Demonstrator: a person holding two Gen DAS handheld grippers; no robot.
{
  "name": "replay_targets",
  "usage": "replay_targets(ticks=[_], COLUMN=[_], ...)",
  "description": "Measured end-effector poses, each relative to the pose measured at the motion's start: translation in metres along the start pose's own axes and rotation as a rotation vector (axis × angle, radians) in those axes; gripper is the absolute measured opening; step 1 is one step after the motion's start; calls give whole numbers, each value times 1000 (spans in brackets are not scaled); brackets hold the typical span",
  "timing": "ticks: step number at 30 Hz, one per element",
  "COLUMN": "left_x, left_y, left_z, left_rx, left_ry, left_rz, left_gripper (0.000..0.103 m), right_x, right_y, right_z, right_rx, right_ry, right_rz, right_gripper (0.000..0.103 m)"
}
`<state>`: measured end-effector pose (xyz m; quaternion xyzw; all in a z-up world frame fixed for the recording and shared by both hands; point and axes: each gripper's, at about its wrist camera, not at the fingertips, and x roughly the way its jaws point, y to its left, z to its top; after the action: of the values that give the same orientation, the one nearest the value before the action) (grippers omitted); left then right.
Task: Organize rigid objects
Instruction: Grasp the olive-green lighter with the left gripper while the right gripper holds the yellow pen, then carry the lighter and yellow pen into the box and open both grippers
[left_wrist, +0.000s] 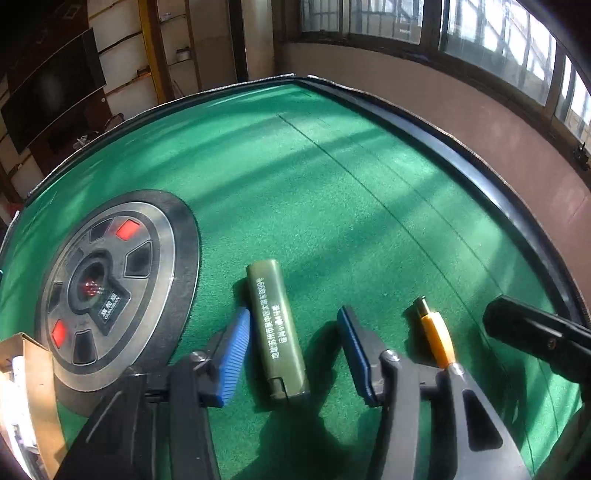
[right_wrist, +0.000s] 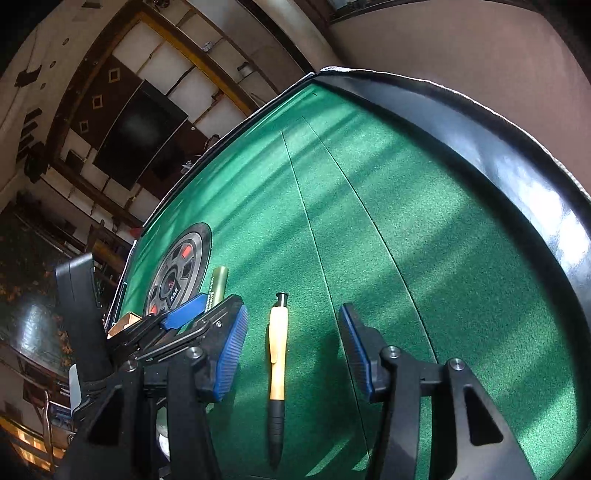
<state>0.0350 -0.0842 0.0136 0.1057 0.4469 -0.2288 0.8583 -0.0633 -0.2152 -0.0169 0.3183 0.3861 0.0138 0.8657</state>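
Observation:
An olive-green lighter-shaped case (left_wrist: 277, 328) with white printing lies flat on the green felt, lengthwise between the blue pads of my left gripper (left_wrist: 294, 314). The left pad sits right at its side and the right pad stands clear of it, so the gripper is open. A pen (right_wrist: 277, 354) with a yellow-orange barrel and black grip lies on the felt between the wide-apart pads of my open right gripper (right_wrist: 292, 314), touching neither. The pen (left_wrist: 436, 339) also shows right of the left gripper. The left gripper (right_wrist: 218, 301) and case (right_wrist: 218, 284) appear at the left in the right wrist view.
A round black-and-silver control disc (left_wrist: 110, 288) with red buttons is set into the table, left of the case. A cardboard box (left_wrist: 33, 369) sits at the near left. The table's raised black rim (right_wrist: 517, 184) curves along the right. Thin seams cross the felt.

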Motion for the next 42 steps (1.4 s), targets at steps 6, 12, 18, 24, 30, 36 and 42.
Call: replay_targets(ticks=[6,12,18,24,30,36,42], left_x=[-27,-32,-35,-88,-162,-210,-241], left_y=[19,19,13,33,53,78,112], left_z=[-23,-35,-40,-65,-110,-160,-203], left_rx=[-53,-57,-60,-142,-206,-227,-308], left_ry=[20,-12,-30,-115,-217,-270,-310], left_rz=[-26,3,-11,-79,-143,-104,-38], left_gripper=[20,26,20,20,20,20,20], right_x=[8,14,16,17,15,13,29], right_y=[11,19,14,15,17,49,70], right_z=[-6,-9,-9,-9,-12,-39,-48], right_rx=[-63,-107,-108,-125,-157,-315,-396], right_ry=[45,47,38,30,32,85,88], right_rz=[-10,-46,-55,-60,-67,-213,-380], right_gripper=[50,50,50,50,50,50,45])
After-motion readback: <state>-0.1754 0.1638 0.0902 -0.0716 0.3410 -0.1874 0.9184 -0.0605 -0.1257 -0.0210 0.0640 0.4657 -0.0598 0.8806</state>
